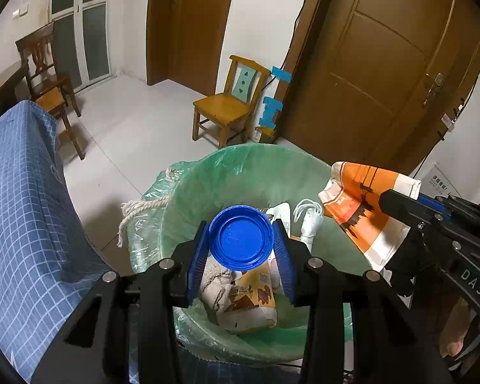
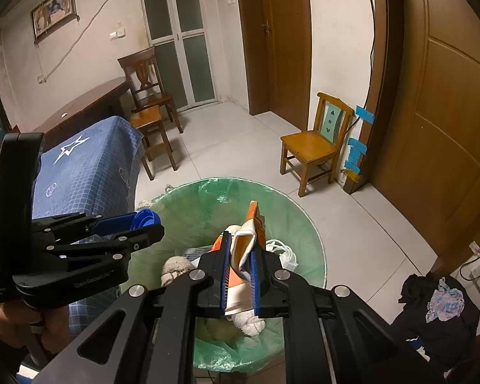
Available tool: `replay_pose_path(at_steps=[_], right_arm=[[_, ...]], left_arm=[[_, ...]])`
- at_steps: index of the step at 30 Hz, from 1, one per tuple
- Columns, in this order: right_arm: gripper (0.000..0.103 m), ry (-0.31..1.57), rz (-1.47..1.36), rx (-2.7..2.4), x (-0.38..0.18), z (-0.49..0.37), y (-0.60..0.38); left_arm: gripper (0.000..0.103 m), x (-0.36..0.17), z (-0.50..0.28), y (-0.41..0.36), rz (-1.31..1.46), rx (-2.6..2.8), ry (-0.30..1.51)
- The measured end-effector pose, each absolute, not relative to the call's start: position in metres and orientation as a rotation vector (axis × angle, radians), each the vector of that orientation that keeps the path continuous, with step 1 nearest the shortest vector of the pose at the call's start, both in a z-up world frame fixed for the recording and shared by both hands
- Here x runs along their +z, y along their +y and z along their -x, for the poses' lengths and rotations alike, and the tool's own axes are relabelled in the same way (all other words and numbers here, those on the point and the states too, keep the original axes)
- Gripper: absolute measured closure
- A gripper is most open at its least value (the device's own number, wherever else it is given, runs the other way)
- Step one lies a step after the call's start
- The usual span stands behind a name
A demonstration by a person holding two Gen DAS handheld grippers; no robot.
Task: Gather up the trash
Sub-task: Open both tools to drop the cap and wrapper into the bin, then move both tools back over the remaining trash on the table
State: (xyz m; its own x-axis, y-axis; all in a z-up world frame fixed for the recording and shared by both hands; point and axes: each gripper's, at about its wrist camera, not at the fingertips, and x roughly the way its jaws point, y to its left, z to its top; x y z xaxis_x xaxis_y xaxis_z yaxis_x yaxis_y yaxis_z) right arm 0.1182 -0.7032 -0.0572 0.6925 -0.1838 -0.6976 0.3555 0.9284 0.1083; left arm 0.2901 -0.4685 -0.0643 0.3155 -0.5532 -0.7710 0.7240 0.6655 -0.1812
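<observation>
The left gripper (image 1: 241,256) has its jaws clamped on a round blue lid (image 1: 241,237). The right gripper (image 2: 239,270) has its jaws pinched tight on a folded orange-and-white wrapper (image 2: 252,224). Directly beneath both sits the green-lined trash bin (image 1: 240,172), holding crumpled paper.

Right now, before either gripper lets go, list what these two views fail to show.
- Bottom of the trash bin: left wrist view, hidden under the piled trash, the blue cap and the left gripper.
- Print on the orange wrapper: right wrist view, folded between the right gripper pads; too distorted to read in the left view.
- Bin's near rim: both views, covered by the gripper bodies.
- The person: only a hand at the frame edges.
</observation>
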Motion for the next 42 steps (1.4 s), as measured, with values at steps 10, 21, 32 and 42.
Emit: replay_pose_path(at_steps=[10,21,32,42], right_arm=[[0.074,0.736,-0.263,-0.326,-0.06,-0.114,-0.703],[0.054,0.698,-0.286,-0.336,-0.06,-0.099,-0.699],[0.026,0.633,-0.253,-0.36,-0.04,-0.076,-0.68],[0.018,0.509,-0.209,-0.319,0.0,-0.041,-0.634]], left_arm=[[0.052,-0.061,-0.293,-0.467,-0.21,-0.821,0.915],[0.039,-0.062,-0.29,-0.467,-0.234,-0.794,0.909],[0.024,-0.052,-0.283,-0.454,-0.244,-0.767,0.872],[0.006,-0.026,-0.263,-0.408,-0.184,-0.768,0.77]])
